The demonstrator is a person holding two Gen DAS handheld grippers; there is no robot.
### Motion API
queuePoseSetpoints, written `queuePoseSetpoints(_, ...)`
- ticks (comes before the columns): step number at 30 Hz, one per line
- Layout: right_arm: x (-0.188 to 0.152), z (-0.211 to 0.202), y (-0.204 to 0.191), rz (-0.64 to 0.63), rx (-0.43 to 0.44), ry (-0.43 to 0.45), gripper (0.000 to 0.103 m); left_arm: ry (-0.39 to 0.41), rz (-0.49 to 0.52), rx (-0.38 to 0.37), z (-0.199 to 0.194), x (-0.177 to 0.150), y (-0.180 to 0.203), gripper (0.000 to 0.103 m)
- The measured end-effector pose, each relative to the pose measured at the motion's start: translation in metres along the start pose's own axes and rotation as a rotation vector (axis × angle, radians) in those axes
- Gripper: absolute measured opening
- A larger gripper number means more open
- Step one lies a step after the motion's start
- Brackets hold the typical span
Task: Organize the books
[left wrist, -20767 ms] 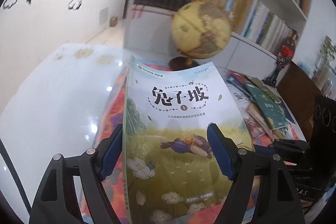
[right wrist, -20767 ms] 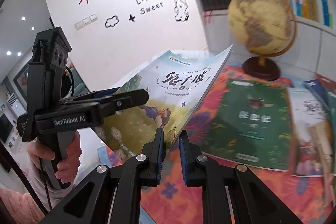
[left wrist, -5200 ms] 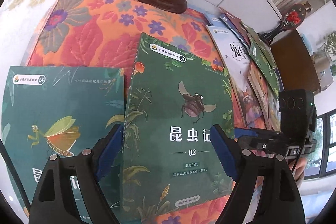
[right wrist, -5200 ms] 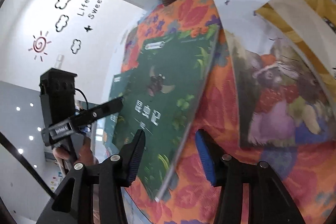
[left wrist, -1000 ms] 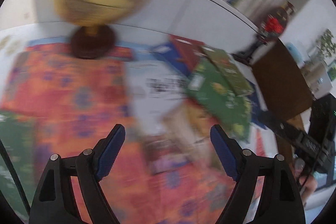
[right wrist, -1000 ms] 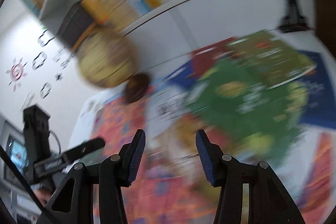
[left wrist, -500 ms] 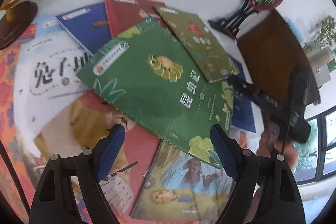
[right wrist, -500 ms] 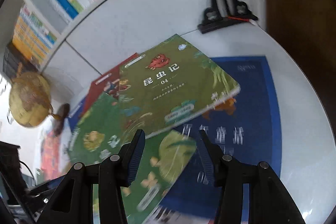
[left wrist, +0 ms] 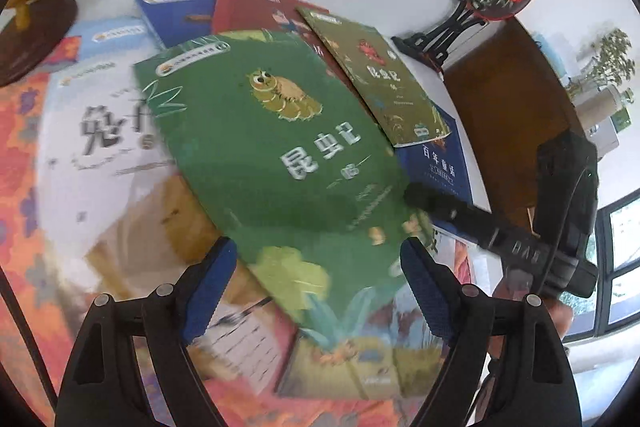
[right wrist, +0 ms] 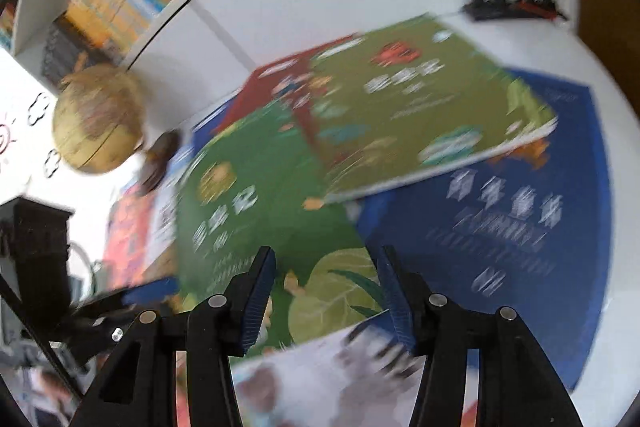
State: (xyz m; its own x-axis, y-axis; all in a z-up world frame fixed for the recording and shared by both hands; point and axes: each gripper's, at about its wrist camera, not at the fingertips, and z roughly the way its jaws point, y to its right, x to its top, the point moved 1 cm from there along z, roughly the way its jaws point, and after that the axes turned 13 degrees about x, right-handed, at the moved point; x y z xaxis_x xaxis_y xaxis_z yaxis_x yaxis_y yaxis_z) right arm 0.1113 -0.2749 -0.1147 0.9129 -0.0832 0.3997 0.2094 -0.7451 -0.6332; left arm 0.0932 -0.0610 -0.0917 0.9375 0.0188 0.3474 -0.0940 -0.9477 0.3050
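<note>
1. Left gripper: tilted downward, blue-padded jaws spread wide, pads pressing on nothing.
2. Right gripper: tilted downward, jaws part-open and just been opening, gripping nothing; seen at the left view's right edge.

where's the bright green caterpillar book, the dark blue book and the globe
bright green caterpillar book (left wrist: 280, 163), left wrist view, middle of cover
dark blue book (right wrist: 520, 227), right wrist view, on its white title
globe (right wrist: 98, 119), right wrist view, on the ball

A bright green caterpillar-cover book lies askew atop the fanned pile – an olive green book overlapping its far corner, a navy book beside it.
</note>
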Motion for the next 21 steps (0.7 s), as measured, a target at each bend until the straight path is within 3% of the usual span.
queuePoseSetpoints(3, -0.014, 0.012, -0.022, -0.013, 0.04, -0.063, 0.052, -0.003, -0.038, -0.038, -0.014, -0.003, -0.017, 0.082)
queuePoseSetpoints(5, -0.02, 0.02, -0.038, -0.046, 0.064, -0.095, 0.052, 0.014, -0.049, 0.033, -0.02, -0.005, -0.029, 0.082)
queuePoseSetpoints(7, -0.017, 0.024, -0.041, -0.036, 0.025, -0.077, 0.052, 0.017, -0.06, 0.079, -0.022, -0.007, -0.04, 0.082)
queuePoseSetpoints(12, -0.004, 0.042, -0.031, -0.006, -0.082, -0.042, 0.052, 0.033, -0.083, 0.084, -0.018, -0.001, -0.058, 0.081)
queuePoseSetpoints(16, 0.0, 0.05, -0.031, 0.008, -0.018, -0.011, 0.054, 0.035, -0.073, 0.096, -0.009, 0.01, -0.059, 0.082)
queuePoseSetpoints(21, -0.008, 0.056, -0.045, -0.008, 0.016, -0.053, 0.055, 0.024, -0.018, 0.073, -0.003, 0.004, -0.056, 0.082)
